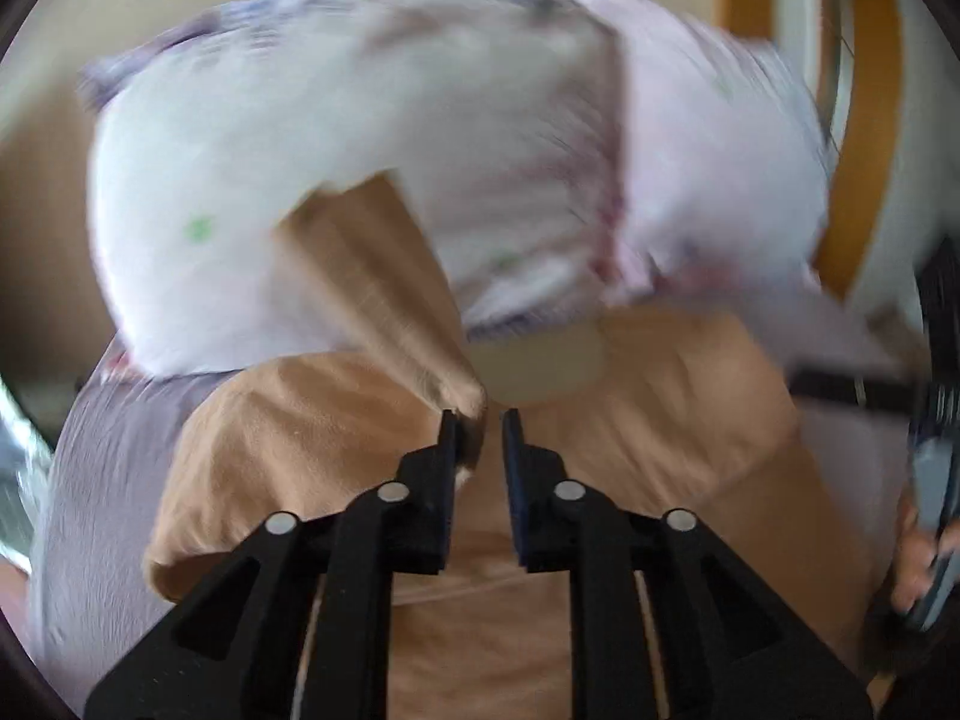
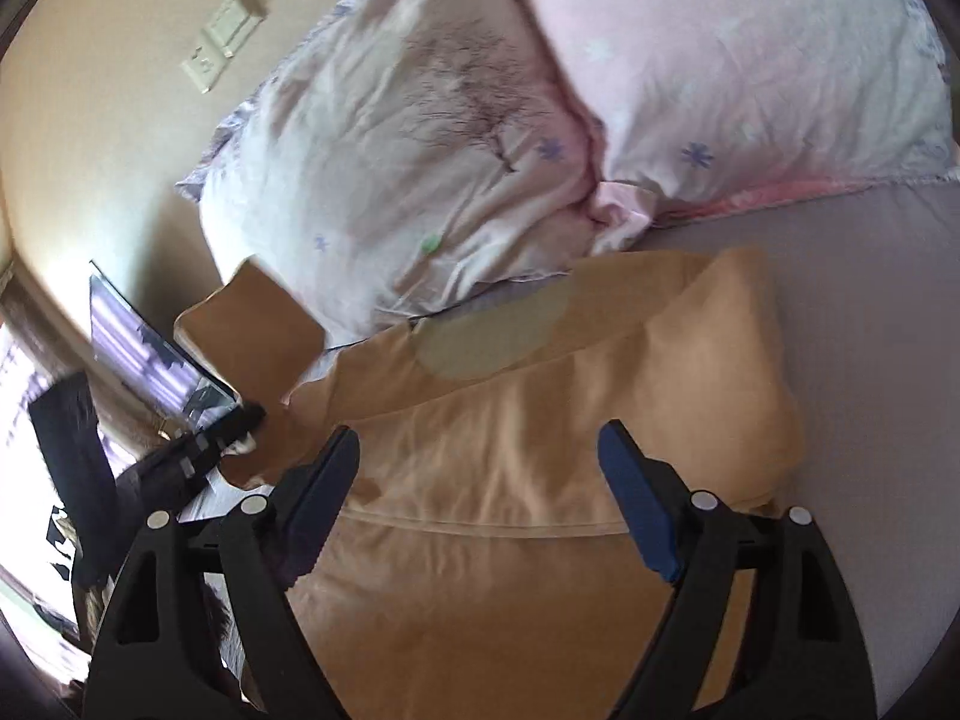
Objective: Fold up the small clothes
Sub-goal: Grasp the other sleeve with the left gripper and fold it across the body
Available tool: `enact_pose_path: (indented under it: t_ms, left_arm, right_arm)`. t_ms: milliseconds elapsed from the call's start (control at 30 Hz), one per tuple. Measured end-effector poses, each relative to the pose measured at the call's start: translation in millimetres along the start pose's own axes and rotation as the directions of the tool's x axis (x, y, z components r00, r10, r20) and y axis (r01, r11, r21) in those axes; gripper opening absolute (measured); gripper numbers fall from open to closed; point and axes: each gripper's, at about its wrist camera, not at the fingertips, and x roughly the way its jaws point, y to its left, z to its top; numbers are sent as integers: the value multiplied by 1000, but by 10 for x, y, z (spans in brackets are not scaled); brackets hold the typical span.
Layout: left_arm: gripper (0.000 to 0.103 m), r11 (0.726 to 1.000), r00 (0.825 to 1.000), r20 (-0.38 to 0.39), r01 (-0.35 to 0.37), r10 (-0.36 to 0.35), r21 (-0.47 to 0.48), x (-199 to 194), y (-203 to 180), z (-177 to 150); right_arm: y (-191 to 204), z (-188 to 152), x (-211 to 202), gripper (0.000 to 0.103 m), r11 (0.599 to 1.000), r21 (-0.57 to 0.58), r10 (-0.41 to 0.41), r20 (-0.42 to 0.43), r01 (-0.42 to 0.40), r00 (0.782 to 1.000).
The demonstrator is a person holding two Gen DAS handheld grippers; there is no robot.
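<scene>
Garment: tan shirt [image 2: 510, 450] lies on the lilac bed sheet [image 2: 870, 360], collar end twd the pillows [image 2: 420, 150]; neck opening w/ grey-green inner patch visible.
Left gripper [image 1: 480, 420]: jaws nearly together, pinching a tan sleeve/corner of the shirt; cloth rises in a taut strip from the tips. Left-wrist view motion-blurred, so fine detail unclear.
Right gripper [image 2: 480, 462]: jaws spread wide, nothing btwn them; hovers over shirt body, contact w/ cloth can't tell.
Fold status: right side of shirt looks doubled over the body (rounded edge, seam showing). Left side lifted, not yet laid down.
Progress est.: early-mid. One side fold appears done; left sleeve fold in hand; bottom-to-collar fold + smoothing prob. left.
Background: wall switches [image 2: 225, 39], dark screen [image 2: 150, 360] at bedside.
</scene>
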Motion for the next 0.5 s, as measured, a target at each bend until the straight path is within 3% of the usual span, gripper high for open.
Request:
enact_pose_path:
  t_ms: [67,100,133,167,200,300,433,500]
  left_arm:
    - [25,965,998,-34,-43,53,260,186,-762,-228]
    - [25,941,998,-23,-52,64,333,181,-963,-334]
    - [28,928,998,-19,-43,54,369,145,-1066,-427]
    - [39,929,999,-27,-16,28,370,80,-1084,-516]
    - [49,938,999,-36,10,3,347,-9,-1030,-576]
    - [60,973,999,-31,38,-32,227,-286,-612,-657]
    - [64,999,996,-83,31,-28,33,-461,-78,-771]
    - [64,1000,992,-128,-15,13,-19,-448,138,-902]
  right_arm:
    - [-238,15,92,82,998,63,-4,-39,7,999]
    - [-327,15,132,80,996,84,1,-62,5,998]
    - [-404,5,176,71,995,100,7,-87,1,996]
    - [-441,-12,231,69,995,104,6,-107,5,994]
    - [-476,-14,269,69,994,105,3,-120,10,993]
    - [-459,-19,432,61,995,99,17,-155,-1,988]
    - [-319,-12,689,56,999,41,-26,-187,34,982]
    - [-261,-42,848,43,999,17,-39,-223,44,974]
